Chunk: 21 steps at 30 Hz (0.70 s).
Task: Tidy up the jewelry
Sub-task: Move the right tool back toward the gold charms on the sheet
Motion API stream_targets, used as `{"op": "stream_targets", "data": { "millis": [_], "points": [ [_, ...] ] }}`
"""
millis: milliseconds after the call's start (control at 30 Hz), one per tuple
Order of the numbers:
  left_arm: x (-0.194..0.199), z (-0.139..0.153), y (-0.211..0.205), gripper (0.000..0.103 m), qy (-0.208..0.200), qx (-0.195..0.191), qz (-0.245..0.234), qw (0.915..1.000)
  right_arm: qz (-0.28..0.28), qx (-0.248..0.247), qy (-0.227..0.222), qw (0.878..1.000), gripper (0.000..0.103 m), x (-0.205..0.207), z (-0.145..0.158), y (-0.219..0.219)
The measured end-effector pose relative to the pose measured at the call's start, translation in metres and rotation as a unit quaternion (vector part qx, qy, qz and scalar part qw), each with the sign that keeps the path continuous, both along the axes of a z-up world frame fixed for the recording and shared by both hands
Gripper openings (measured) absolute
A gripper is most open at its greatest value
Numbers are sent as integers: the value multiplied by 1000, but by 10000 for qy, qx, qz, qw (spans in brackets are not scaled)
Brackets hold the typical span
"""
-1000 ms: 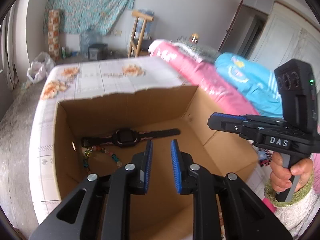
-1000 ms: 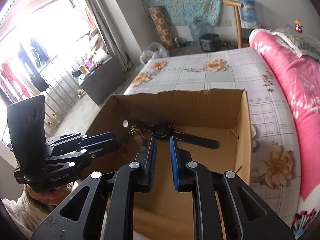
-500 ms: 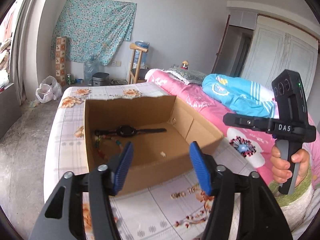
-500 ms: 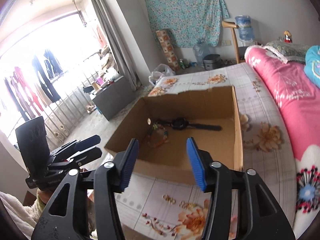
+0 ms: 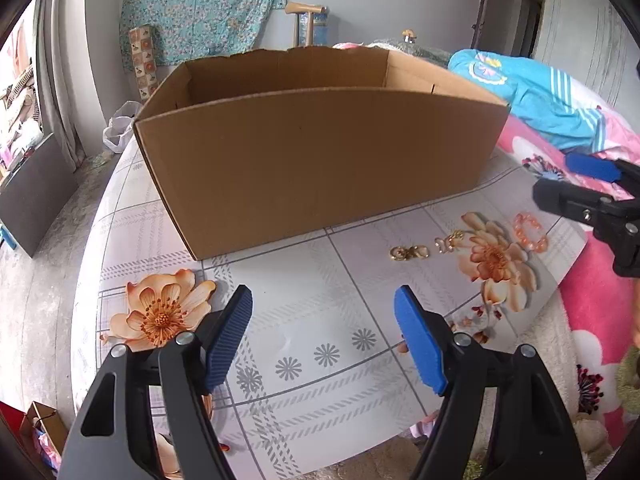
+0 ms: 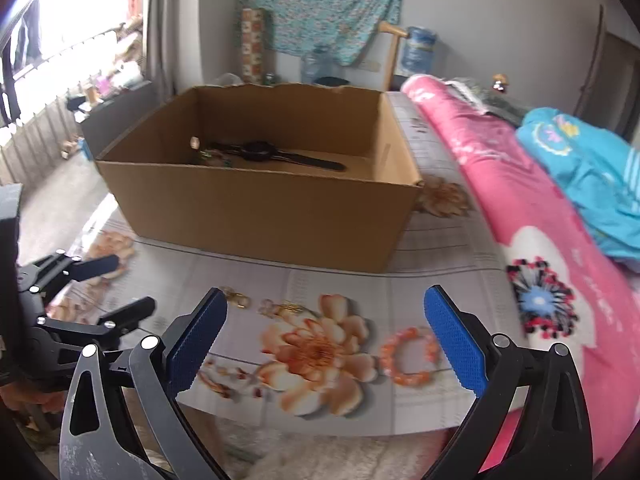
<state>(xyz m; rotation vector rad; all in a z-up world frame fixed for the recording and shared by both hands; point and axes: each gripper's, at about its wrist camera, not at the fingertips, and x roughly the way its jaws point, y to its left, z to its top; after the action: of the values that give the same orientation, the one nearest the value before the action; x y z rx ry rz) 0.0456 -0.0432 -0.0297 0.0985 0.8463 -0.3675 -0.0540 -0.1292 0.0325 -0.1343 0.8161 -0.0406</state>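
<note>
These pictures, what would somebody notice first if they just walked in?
The big cardboard box in the middle of the flowered tablecloth, with a black watch lying inside. In front of it lie an orange bead bracelet and small gold pieces, near the right gripper, whose blue jaws are opening with nothing between them.

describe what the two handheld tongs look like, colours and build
Both are alike: the left tongs and right tongs have matte black angular arms with triangular cut-outs and silver rivets at the pivots. Each arm ends in a flat blue ribbed rubber pad. No cables or markings show here.
</note>
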Motion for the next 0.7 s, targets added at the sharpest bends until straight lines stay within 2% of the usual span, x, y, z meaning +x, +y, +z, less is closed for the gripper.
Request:
{"op": "stream_targets", "data": {
  "millis": [67, 200, 267, 367, 567, 600, 633, 700],
  "points": [
    [2, -3, -2, 72, -3, -9, 12, 10000, -111, -334, -141, 9993, 95, -5, 0, 1],
    [1, -5, -6, 72, -90, -79, 14, 9999, -113, -692, -287, 9971, 95, -12, -2, -3],
    [0, -10, -9, 72, -116, -95, 9, 9999, -33, -543, -312, 9980, 95, -15, -2, -6],
    [-1, -16, -9, 72, -68, -153, -40, 9999, 253, 27, -170, 9995, 95, -15, -9, -13],
    [-3, -20, -19, 71, -240, -146, -251, 9993, 419, 439, 187, 9980, 95, -2, -32, -6],
    [-3, -20, -21, 68, -287, -167, -306, 9990, 451, 604, 243, 9969, 95, 1, -34, -6],
    [-3, -19, -23, 64, -348, -174, -365, 9986, 480, 733, 303, 9957, 93, 4, -36, -6],
    [-3, -18, -28, 58, -440, -151, -487, 9977, 524, 852, 390, 9942, 82, 10, -40, -4]
  ]
}}
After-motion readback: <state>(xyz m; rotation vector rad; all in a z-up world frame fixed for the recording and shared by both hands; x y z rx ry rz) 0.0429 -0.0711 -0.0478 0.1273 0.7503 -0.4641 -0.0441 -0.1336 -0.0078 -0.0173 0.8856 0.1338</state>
